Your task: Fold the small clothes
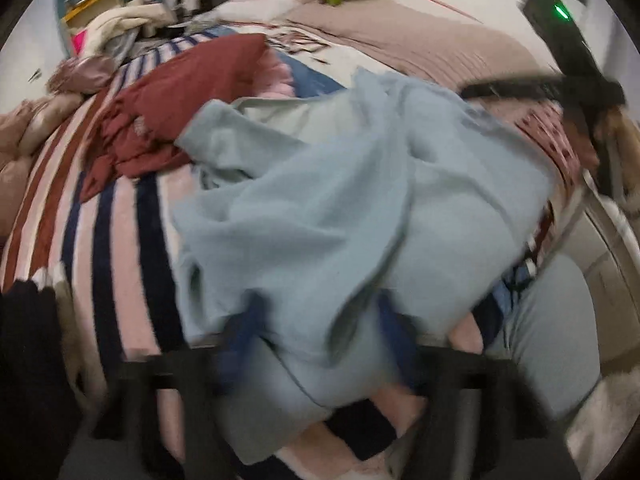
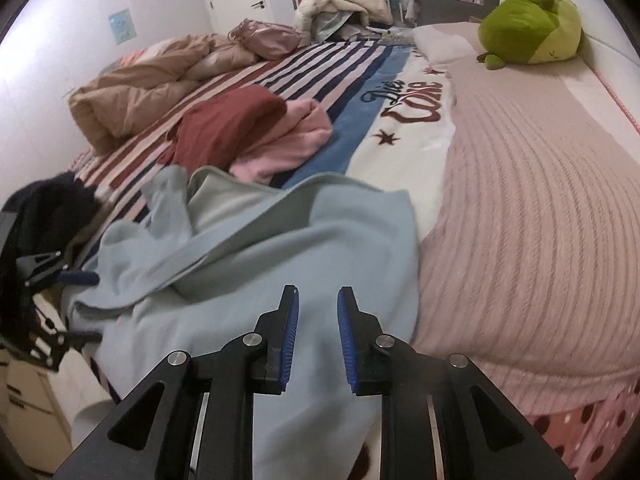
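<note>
The light blue garment (image 2: pixel 256 272) is lying crumpled on the near edge of the bed (image 2: pixel 520 184), spreading across the striped blanket (image 2: pixel 320 60) and touching the pink ribbed cover (image 2: pixel 540 220) at 3 o'clock. Its fabric is looking soft and fleecy; a paler grey-green lining is showing where one flap is folding back at 11 o'clock. A sleeve-like part is sticking out toward 10 o'clock.

In the right wrist view, the right hand-held gripper (image 2: pixel 317 336) is hovering over the garment with its blue-padded jaws standing slightly apart; nothing is sitting between them.

In the left wrist view, the left hand-held gripper (image 1: pixel 316 344) is appearing heavily blurred. Light blue cloth is draping between its blue fingers (image 1: pixel 244 332); whether the pads are pressing on it cannot be told.

Beyond the garment, at 11 o'clock, a dark red garment (image 2: pixel 228 124) and a pink garment (image 2: pixel 288 140) are lying together. Script lettering (image 2: pixel 408 98) on the blanket is only partly legible. A green plush toy (image 2: pixel 532 24) is resting at 1 o'clock.
</note>
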